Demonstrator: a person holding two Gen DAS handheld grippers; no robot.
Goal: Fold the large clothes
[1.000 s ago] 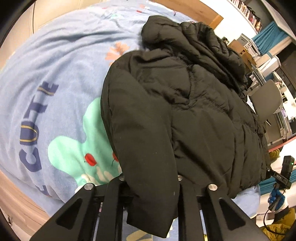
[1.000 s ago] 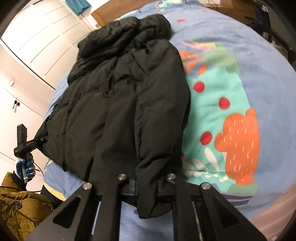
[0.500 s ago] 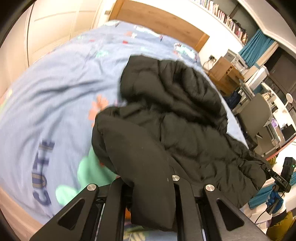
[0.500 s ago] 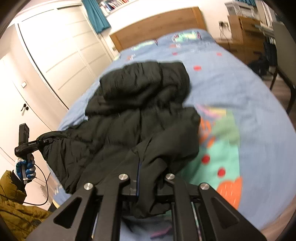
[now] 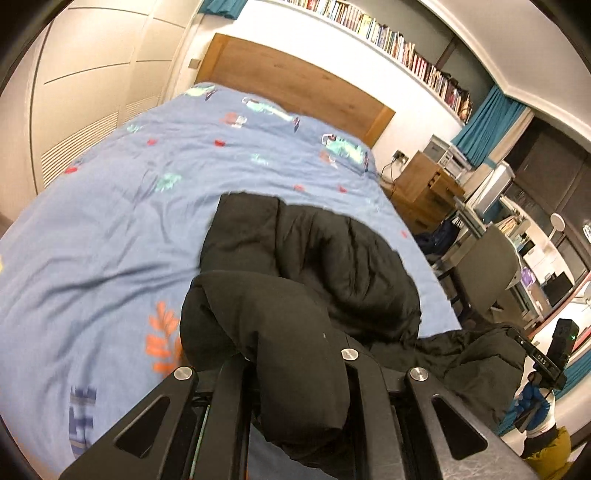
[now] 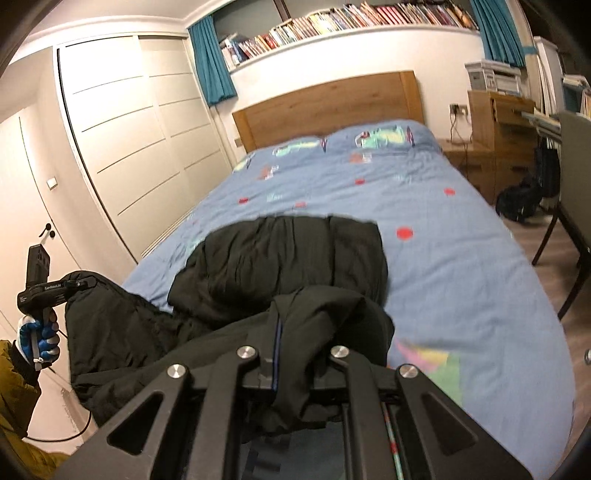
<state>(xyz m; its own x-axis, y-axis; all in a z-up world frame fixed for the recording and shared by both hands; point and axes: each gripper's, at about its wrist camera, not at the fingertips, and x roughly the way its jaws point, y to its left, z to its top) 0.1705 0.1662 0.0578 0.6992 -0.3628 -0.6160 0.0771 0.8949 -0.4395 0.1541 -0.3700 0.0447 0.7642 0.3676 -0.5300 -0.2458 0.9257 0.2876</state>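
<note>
Gripping the near hem of the black quilted puffer jacket [image 5: 314,258], both grippers are clenched on fabric. In the left wrist view, the left gripper [image 5: 295,398] has a thick roll of the black shell pinched between its jaws, a flap hanging down below them. In the right wrist view, the right gripper [image 6: 284,373] pinches the front edge where a thin blue line, probably the zip, runs down between the jaws. Each gripper also shows in the other's camera, held in a hand in a blue and white glove [image 6: 38,338] at the edge of the picture, so the two grips sit well apart, one at each bottom corner.

Between them the lifted hem sags in a loose, creased fold. Beyond it the jacket's body runs straight away from the fingers, its long axis pointing at the headboard, and the far part, collar or hood, lies bunched flat on the light blue patterned bed cover [image 5: 110,229]. That is the relation the next move appears to turn on: the resting end lies directly ahead of both grippers and lower than the raised hem, so carrying the hem forward over it would fold the jacket in half. Neither hand looks clearly nearer to it; they seem about level with one another.

Farther off, bare cover stretches to the wooden headboard [image 6: 328,103], with a shelf of books [image 6: 351,22] on the wall above.
</note>
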